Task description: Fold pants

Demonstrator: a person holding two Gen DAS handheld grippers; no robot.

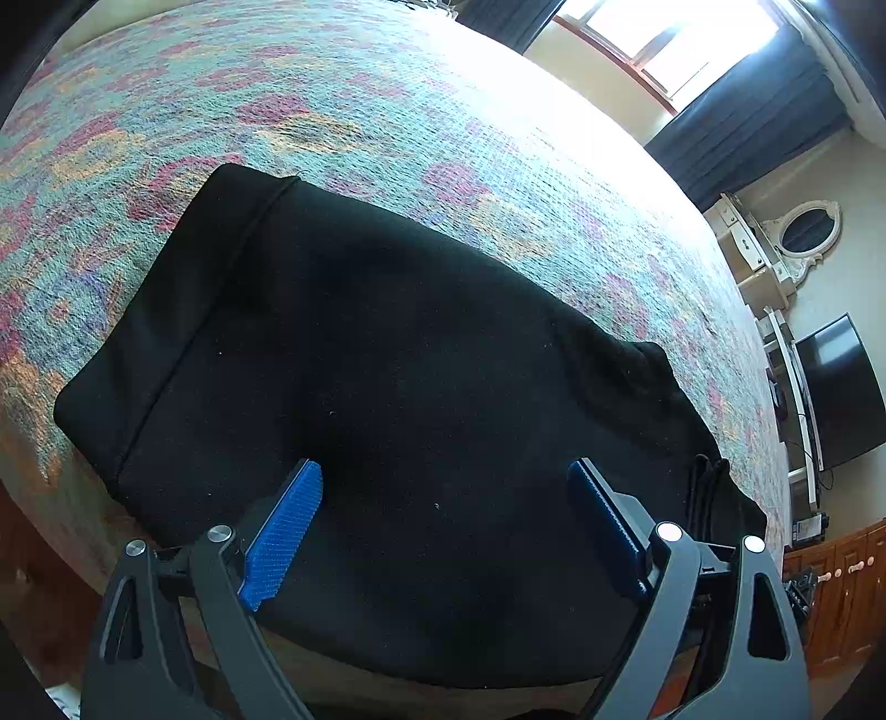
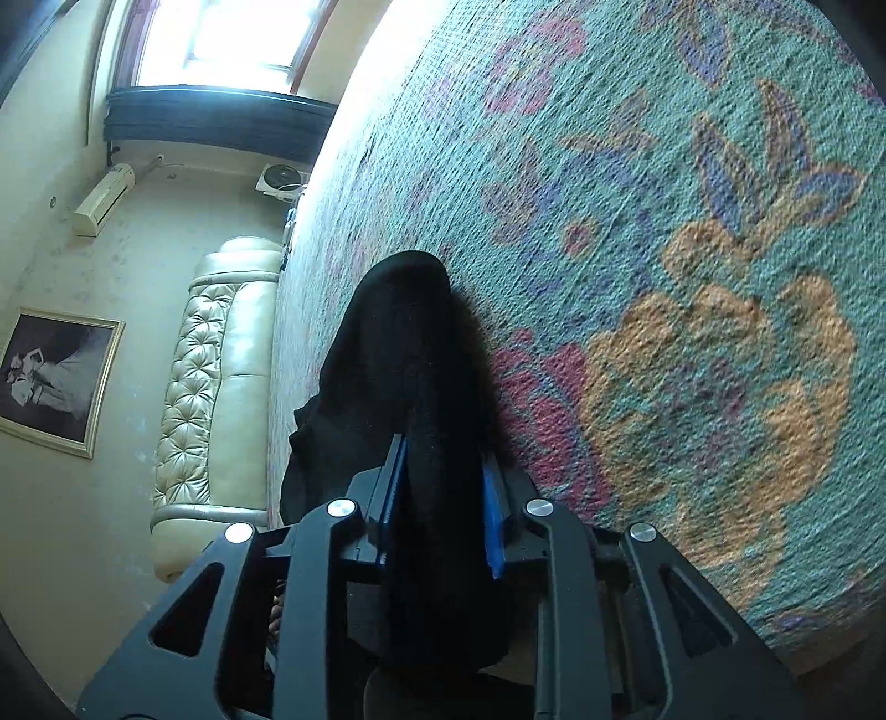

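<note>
The black pants [image 1: 387, 387] lie folded in a wide flat bundle on the floral bedspread [image 1: 387, 111]. My left gripper [image 1: 446, 487] is open, its blue pads [image 1: 282, 531] spread wide just above the near edge of the pants, holding nothing. In the right wrist view my right gripper [image 2: 443, 465] is shut on a thick fold of the black pants [image 2: 404, 343], which runs forward between the blue pads [image 2: 493, 515] and stands up against the bedspread [image 2: 692, 277].
The bed edge runs along the near side in the left wrist view. A dresser with an oval mirror [image 1: 808, 227], a TV [image 1: 841, 387] and a window [image 1: 681, 39] are beyond the bed. A cream tufted headboard [image 2: 216, 387] and framed picture [image 2: 55, 382] show in the right wrist view.
</note>
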